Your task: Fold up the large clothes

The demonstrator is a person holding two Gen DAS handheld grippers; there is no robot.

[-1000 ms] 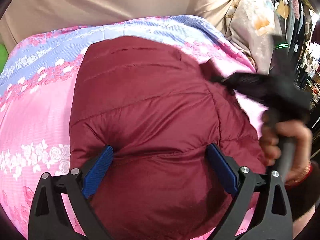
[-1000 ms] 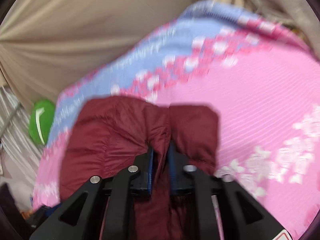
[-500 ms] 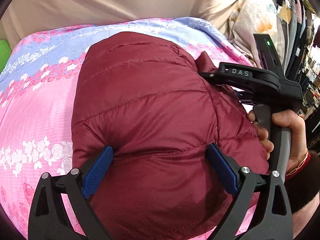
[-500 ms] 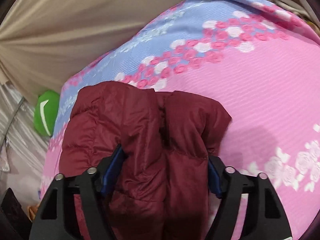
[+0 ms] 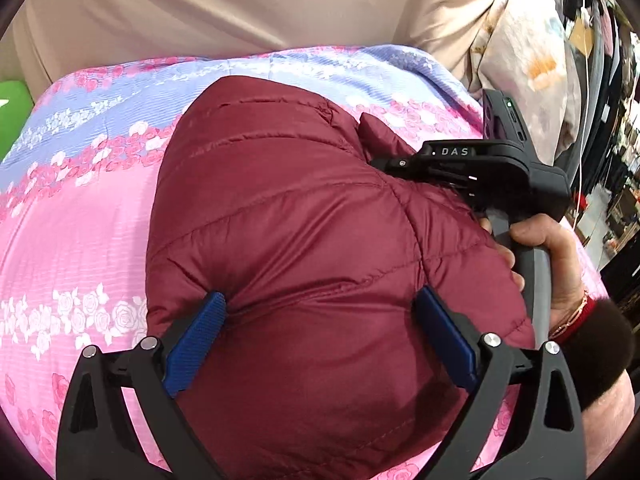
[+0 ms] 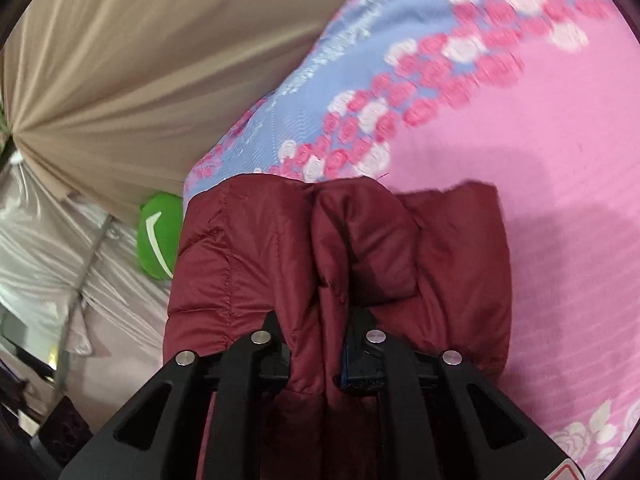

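Note:
A maroon quilted puffer jacket [image 5: 304, 240] lies bunched on a pink and lilac floral bedsheet [image 5: 76, 232]. My left gripper [image 5: 320, 320] is open, its blue pads pressed against the jacket's near part on either side. My right gripper [image 6: 316, 344] is shut on a fold of the jacket [image 6: 332, 248] at its right edge. The right gripper's black body, marked DAS, also shows in the left wrist view [image 5: 472, 164], held by a hand. The jacket's underside is hidden.
A beige curtain [image 5: 240, 4] hangs behind the bed. A green cushion [image 6: 158, 236] sits at the bed's left edge. A floral cloth [image 5: 524, 56] and cluttered shelves stand to the right. Silver-grey fabric [image 6: 48, 248] hangs beside the bed.
My right gripper opened half a second ago and has now shut again on a jacket fold. The left gripper has stayed open on the jacket.

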